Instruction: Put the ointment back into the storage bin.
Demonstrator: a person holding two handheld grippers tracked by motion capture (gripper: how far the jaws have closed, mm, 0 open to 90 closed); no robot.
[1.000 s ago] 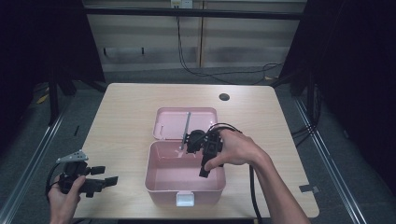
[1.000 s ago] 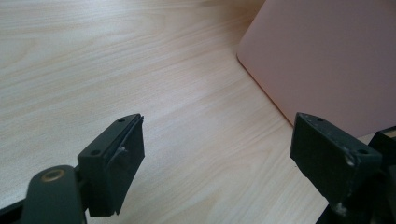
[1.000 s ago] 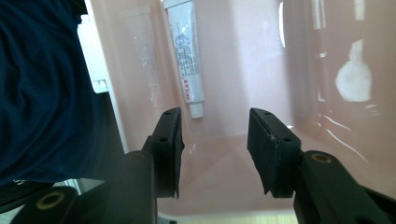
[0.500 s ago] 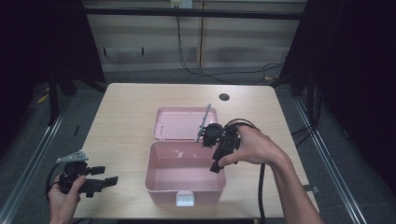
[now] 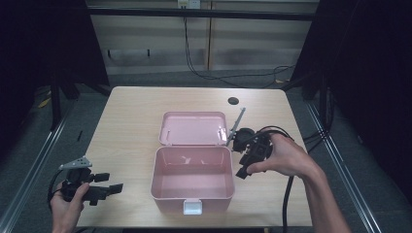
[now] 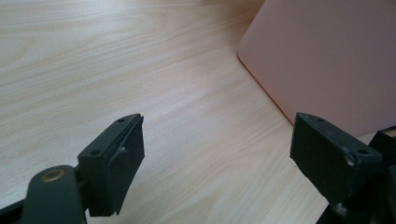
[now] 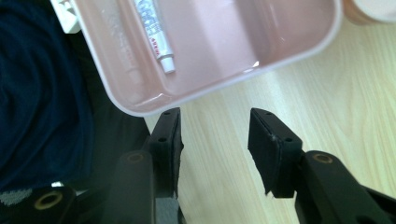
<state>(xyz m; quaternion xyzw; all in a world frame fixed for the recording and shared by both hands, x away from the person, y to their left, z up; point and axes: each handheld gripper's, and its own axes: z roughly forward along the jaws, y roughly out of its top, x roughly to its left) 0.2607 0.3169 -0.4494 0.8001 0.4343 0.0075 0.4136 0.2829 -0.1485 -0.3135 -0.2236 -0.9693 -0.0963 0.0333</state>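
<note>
Your right tool (image 5: 242, 171) hangs just beside the right wall of the open pink box (image 5: 192, 194), its jaws moderately apart and gripping nothing. In the right gripper view a small white tube (image 7: 154, 32) lies inside the box, near one wall. The box's lid (image 5: 194, 128) lies flat behind it on the tabletop (image 5: 126, 126). Your left tool (image 5: 112, 188) rests low at the near left corner, jaws spread wide and empty, pointing toward the box.

Looks like lab or test room: bare wood table (image 5: 131, 121) alone, black curtains (image 5: 43, 43) at sides, cables (image 5: 233, 77) on grey floor.
</note>
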